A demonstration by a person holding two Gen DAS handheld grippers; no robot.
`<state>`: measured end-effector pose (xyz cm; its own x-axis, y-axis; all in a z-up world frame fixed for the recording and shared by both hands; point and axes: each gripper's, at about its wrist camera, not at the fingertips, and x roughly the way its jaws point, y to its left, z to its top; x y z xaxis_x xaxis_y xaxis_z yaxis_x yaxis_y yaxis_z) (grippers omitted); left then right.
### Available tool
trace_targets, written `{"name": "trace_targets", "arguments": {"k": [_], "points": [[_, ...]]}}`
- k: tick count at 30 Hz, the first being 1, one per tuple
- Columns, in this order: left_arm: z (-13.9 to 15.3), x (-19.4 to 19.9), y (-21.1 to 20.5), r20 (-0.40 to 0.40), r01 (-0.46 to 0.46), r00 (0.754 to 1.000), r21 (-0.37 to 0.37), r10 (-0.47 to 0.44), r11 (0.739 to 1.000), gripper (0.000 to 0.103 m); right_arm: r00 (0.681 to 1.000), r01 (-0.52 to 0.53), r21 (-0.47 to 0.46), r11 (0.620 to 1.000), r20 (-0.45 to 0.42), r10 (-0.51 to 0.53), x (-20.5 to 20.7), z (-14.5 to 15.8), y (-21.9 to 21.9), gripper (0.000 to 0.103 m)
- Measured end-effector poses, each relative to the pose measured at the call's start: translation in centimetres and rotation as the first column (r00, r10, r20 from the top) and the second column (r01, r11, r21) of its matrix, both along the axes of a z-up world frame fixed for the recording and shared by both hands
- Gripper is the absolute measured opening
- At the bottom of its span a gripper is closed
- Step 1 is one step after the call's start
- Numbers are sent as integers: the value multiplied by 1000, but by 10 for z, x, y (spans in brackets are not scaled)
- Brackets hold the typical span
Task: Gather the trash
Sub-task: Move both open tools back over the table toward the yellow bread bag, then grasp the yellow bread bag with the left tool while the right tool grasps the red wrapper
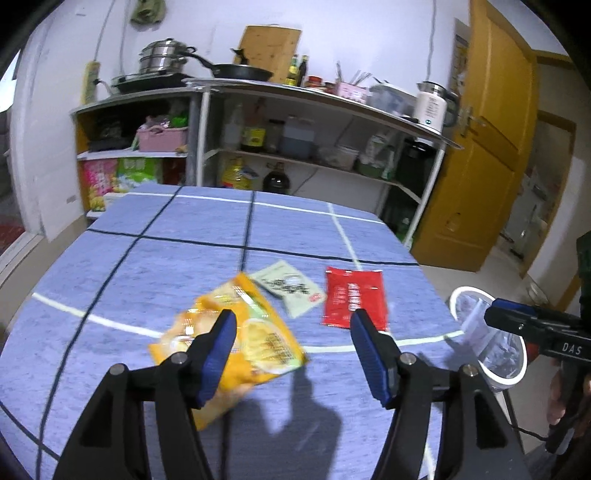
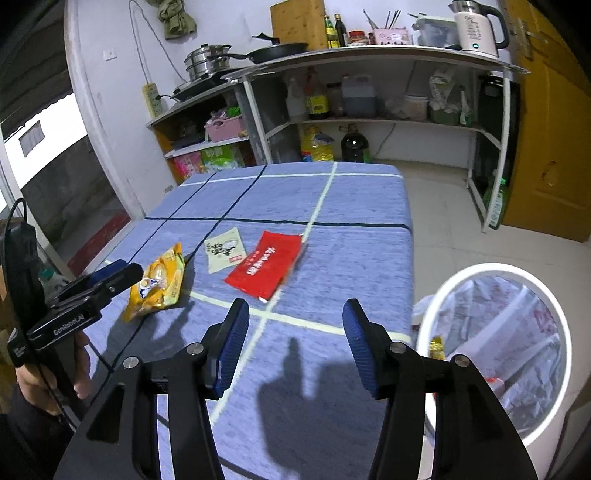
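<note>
- Blue cloth with dark and white grid lines is covering the desk (image 2: 332, 206), which is filling the middle of both views; pale floor tiles are showing at the right of the right wrist view.
- Behind the desk, across the upper part of the frame, a metal shelf unit (image 2: 369, 55) is carrying a frying pan (image 2: 277, 51), stacked steel pots (image 2: 207, 61), bottles and a white kettle (image 2: 476, 29); a yellow door (image 1: 487, 147) is standing at the upper right.
- Three flat wrappers are lying in a row at mid-frame: a yellow snack bag (image 2: 157, 284) crumpled at the left, a pale sachet (image 2: 223, 249) beside it, and a red packet (image 2: 266, 264) to the right, overlapping a white line.
- A white-rimmed trash bin (image 2: 491, 350) lined with clear plastic is standing off the desk's edge at lower right, with some scraps inside.
- The left tool (image 1: 291, 354) is hanging wide over the yellow bag, gripping nothing.
- The right tool (image 2: 295, 347) is also standing wide and empty above bare cloth, near the bin.
- A hand (image 2: 40, 384) is holding the left tool's grip at lower left.
</note>
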<state>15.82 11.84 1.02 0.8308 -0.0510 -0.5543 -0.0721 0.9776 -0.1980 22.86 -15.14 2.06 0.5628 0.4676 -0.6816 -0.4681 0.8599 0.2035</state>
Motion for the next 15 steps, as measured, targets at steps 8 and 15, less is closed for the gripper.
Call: {"name": "trace_targets", "arguments": {"k": [8,15], "points": [[-21,6,27,-78,-50,996,5,51,999,72,998,-35,-19,999,-50,34,19,-11,36,54],[-31,18,43,-144,-71,987,-8,69,997,75,994,-51,-54,997,-102,45,45,-30,63,54]]}}
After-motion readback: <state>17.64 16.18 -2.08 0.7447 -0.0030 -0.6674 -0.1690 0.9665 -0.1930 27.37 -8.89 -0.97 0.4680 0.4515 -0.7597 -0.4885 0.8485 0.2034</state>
